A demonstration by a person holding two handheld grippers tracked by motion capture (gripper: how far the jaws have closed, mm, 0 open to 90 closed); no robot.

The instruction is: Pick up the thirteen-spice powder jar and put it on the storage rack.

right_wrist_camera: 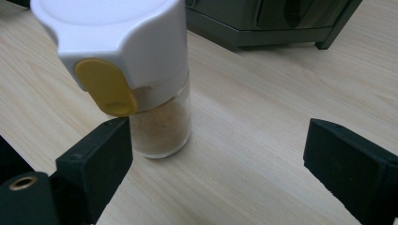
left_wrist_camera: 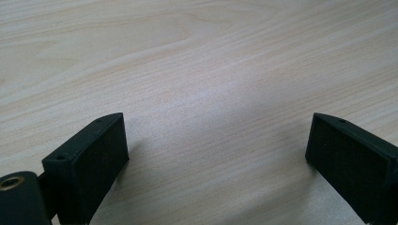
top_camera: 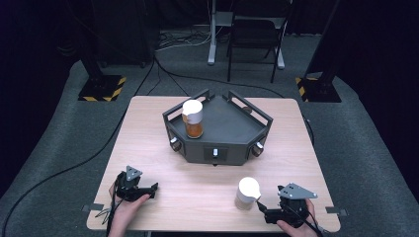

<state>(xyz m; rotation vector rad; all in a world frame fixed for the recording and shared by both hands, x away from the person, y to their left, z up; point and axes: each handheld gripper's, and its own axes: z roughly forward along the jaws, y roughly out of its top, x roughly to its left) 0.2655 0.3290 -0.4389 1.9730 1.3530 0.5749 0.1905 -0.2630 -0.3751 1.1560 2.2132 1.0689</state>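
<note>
Upright spice jar (right_wrist_camera: pixel 157 93) on desk (top_camera: pixel 197 192) just off wide-open right claw (right_wrist_camera: pixel 216 164), left claw (left_wrist_camera: pixel 216 159) wide-open, empty, well apart.

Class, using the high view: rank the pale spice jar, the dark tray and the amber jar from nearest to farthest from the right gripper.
1. Pale spice jar: on the table, just left of the right gripper.
2. Dark tray: mid-table, beyond it.
3. Amber jar: standing in the tray's left part, farthest.
</note>
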